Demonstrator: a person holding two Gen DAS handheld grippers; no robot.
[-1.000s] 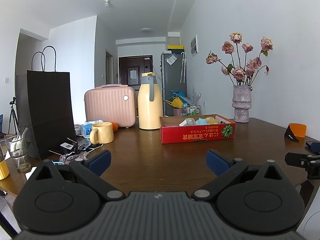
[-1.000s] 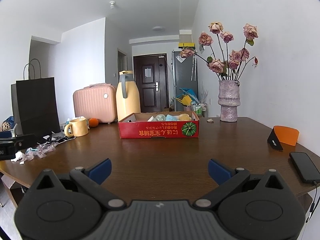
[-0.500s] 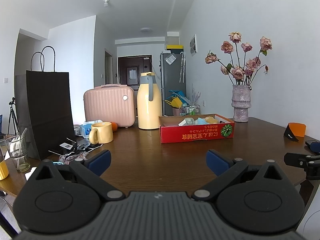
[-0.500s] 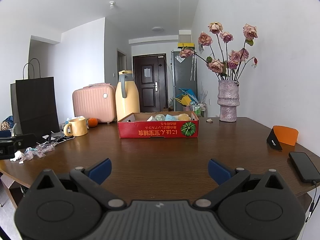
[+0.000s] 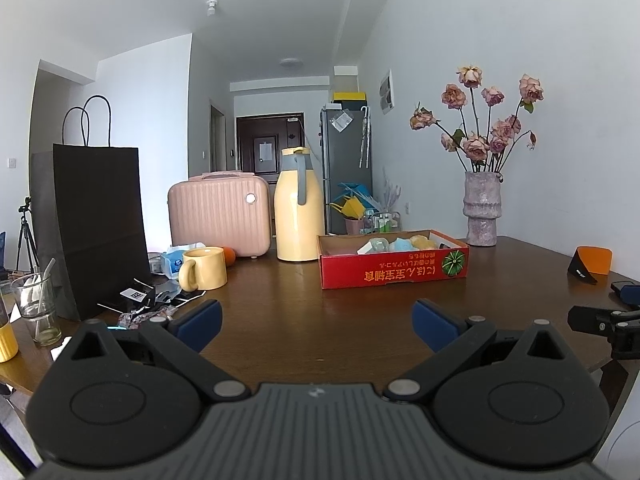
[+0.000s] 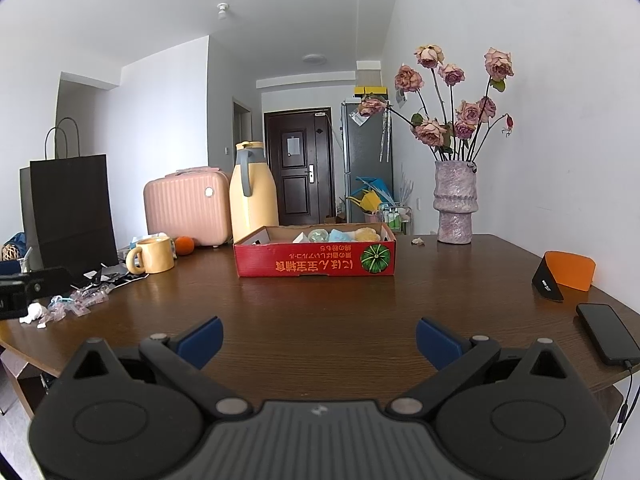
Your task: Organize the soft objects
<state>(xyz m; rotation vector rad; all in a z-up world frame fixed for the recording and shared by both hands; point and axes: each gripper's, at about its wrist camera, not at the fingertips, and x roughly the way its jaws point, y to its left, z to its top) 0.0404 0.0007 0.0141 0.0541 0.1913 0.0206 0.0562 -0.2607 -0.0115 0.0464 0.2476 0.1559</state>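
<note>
Both grippers, left gripper (image 5: 316, 322) and right gripper (image 6: 319, 340), hang wide open and empty over the wooden surface (image 6: 320, 300). The red box (image 6: 315, 264) of soft toys (image 6: 342, 236) sits well ahead.

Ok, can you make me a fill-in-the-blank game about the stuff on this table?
1. The soft toys lie inside a ____ cardboard box.
2. The flowers stand in a ____ at the back of the table.
3. The yellow mug stands next to a small round ____.
4. Both the left gripper and the right gripper are ____, holding nothing.

Missing words: red; vase; orange; open
</note>
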